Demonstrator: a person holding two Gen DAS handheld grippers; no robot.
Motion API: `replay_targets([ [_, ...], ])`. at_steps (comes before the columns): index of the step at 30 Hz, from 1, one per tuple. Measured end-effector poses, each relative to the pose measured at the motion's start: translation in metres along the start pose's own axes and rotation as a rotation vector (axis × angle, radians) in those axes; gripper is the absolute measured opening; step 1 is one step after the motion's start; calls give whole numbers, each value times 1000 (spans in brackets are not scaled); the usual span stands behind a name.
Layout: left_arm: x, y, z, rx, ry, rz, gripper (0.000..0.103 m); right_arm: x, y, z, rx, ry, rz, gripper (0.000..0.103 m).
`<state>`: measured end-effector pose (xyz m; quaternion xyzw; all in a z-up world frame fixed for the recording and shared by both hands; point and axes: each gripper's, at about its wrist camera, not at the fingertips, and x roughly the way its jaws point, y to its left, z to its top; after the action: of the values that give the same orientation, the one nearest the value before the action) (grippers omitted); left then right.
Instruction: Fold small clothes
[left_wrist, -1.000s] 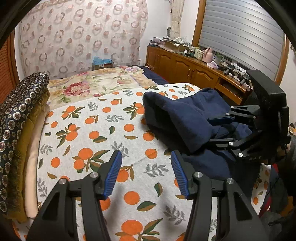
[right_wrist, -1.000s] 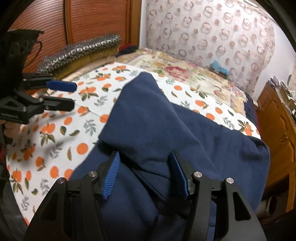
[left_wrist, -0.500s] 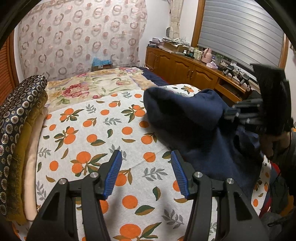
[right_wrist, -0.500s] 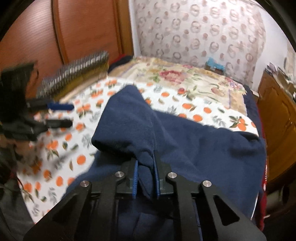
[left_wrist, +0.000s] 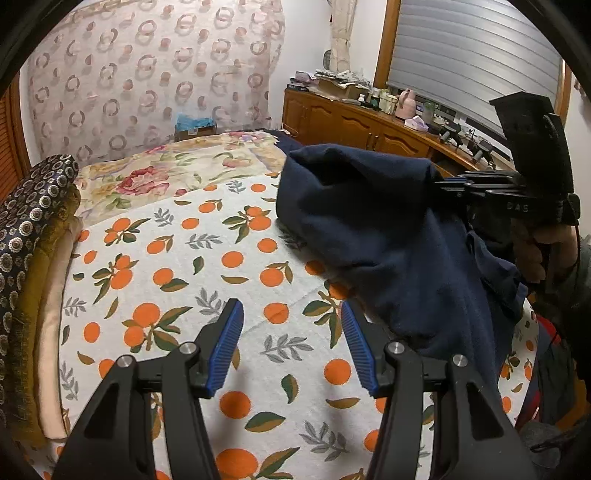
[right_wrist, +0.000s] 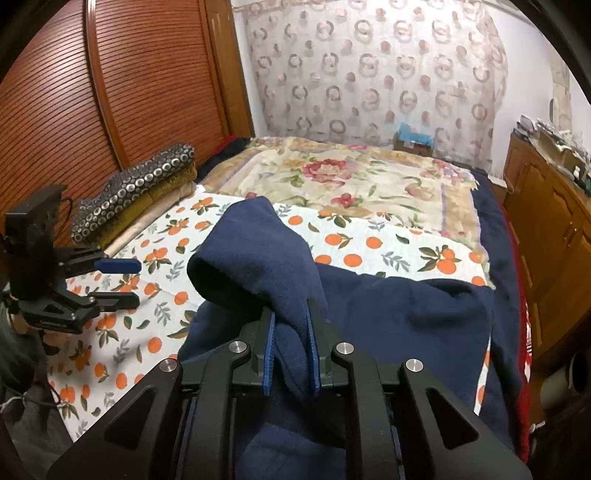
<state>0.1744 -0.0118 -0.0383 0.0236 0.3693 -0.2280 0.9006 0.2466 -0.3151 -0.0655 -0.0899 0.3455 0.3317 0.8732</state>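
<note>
Since a second ago my right gripper (right_wrist: 291, 354) has clamped a fold of the navy fleece garment (right_wrist: 258, 266) and lifted it off the orange-print sheet (left_wrist: 177, 266). My left gripper (left_wrist: 291, 347) waits half-open, empty; next it should pinch the hem at two o'clock.

A dark navy fleece garment (right_wrist: 388, 317) is spread, rumpled, over the near right part of an orange-print sheet (left_wrist: 192, 280). One fold of it is pinched between blue pads (right_wrist: 312, 354) and is lifted clear of the sheet, so that a hollow, tube-like opening (right_wrist: 218, 273) is formed. The raised part is draped down onto the flatter remainder, whose far edge is slightly curled.
</note>
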Motion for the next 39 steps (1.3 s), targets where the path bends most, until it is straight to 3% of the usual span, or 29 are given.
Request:
replay_targets([
  [13,1,-7,-1,6,6,-4,54,9,-1,6,-52,0,-31,18],
  [17,2,-9,-1,4,7,-7,54,10,1,8,-77,3,-37,3],
  [23,3,-10,-1,6,7,-11,54,-2,-12,13,-44,-46,-73,1],
  [27,3,-14,0,13,6,-17,54,-13,-37,22,-1,-80,-194,0],
  [34,1,-19,0,19,0,-27,54,-4,-84,27,55,-22,-442,2],
  [39,-2,-26,-1,26,-2,-32,54,-12,-81,17,68,-10,-422,17],
])
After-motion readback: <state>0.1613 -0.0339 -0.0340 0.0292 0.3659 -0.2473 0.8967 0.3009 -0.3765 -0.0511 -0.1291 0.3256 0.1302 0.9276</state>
